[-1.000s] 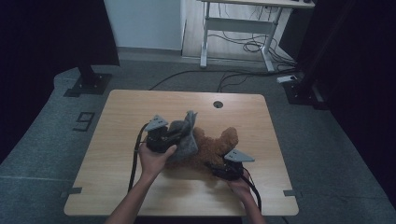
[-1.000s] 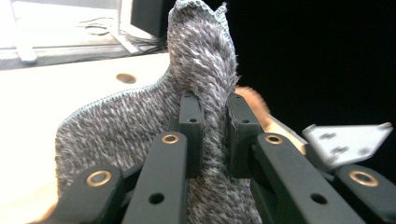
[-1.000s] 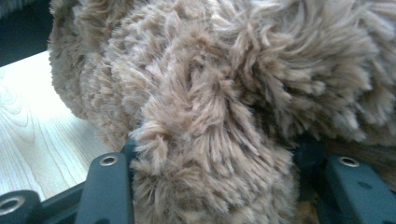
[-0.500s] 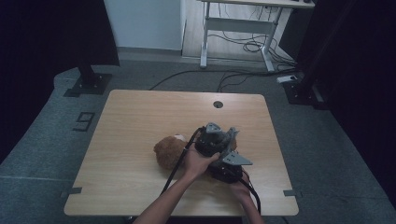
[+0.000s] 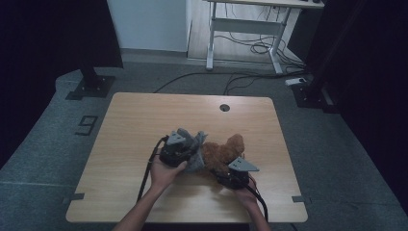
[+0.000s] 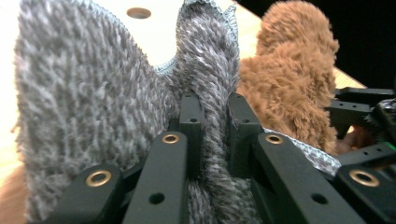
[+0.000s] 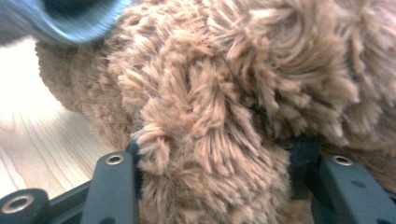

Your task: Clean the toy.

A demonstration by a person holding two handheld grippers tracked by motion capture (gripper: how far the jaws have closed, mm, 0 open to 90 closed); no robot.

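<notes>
The left claw point(image 6: 211, 116) is clenched on a fold of grey fuzzy cloth point(image 6: 93, 93), the fabric pinched tight between its two black jaws and rising above them in a loose flap. In the high view this claw point(image 5: 190, 149) sits near the middle of the wooden table point(image 5: 144, 115), with the grey cloth point(image 5: 195, 151) bunched on its right side and lying against the brown plush toy point(image 5: 223, 151). The right claw point(image 7: 215, 154) grips a thick tuft of that toy point(image 7: 243, 84), its jaws set fairly wide around the fur with the pile bulging between them; seen from above it point(image 5: 226, 175) lies at the toy's near right end. The toy's long axis seems to run from near left to far right, from the cloth up to its rounded far end, though the dim high view makes its limbs hard to sort out. What the coming move turns on is that the toy lies directly right of the left claw, touching the cloth it carries, so the cloth need only travel rightward and over the fur. The left hand point(image 5: 166, 173) is the nearer one to the cloth and to the toy's left end, while the right hand point(image 5: 248, 197) anchors the toy from the near side. A round hole point(image 5: 224, 107) marks the table's far edge.
</notes>
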